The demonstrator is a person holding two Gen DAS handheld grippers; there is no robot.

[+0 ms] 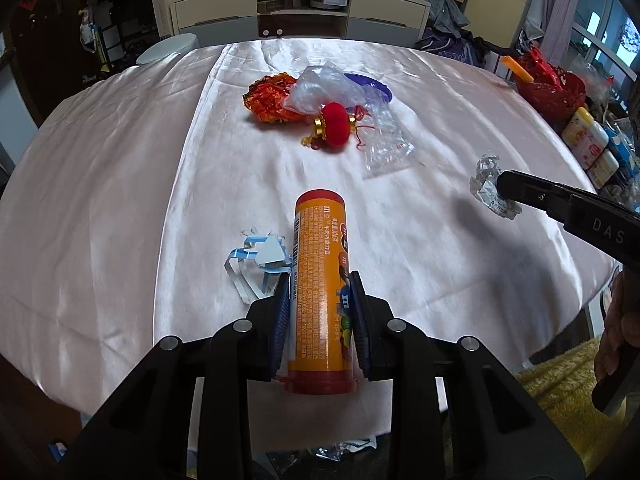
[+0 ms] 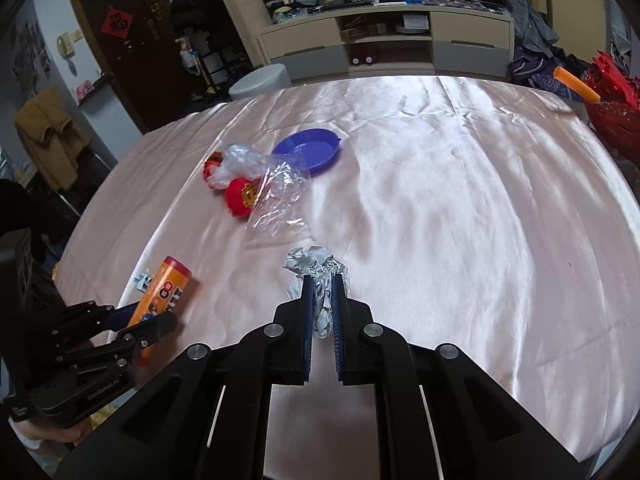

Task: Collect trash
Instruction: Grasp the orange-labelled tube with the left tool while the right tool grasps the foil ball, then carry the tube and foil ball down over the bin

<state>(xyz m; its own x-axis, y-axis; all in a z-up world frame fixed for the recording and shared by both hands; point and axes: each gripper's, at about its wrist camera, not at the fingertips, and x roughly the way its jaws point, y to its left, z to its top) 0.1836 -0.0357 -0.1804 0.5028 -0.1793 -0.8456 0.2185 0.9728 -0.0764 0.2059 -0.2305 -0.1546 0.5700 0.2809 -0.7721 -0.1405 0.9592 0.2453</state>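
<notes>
Left wrist view: the left tool clamps an orange cylindrical candy tube with red caps above the pink satin tabletop, beside blue-and-white paper scraps.

Right wrist view: the right tool pinches a crumpled silver-white wrapper; a clear plastic bag and a blue plastic dish lie farther off.

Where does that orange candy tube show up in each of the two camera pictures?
Left wrist view: the orange candy tube is bottom centre, clamped in the left gripper.
Right wrist view: the tube is lower left, held by that same gripper.
Shared landmark: the red lantern ornament.
</notes>
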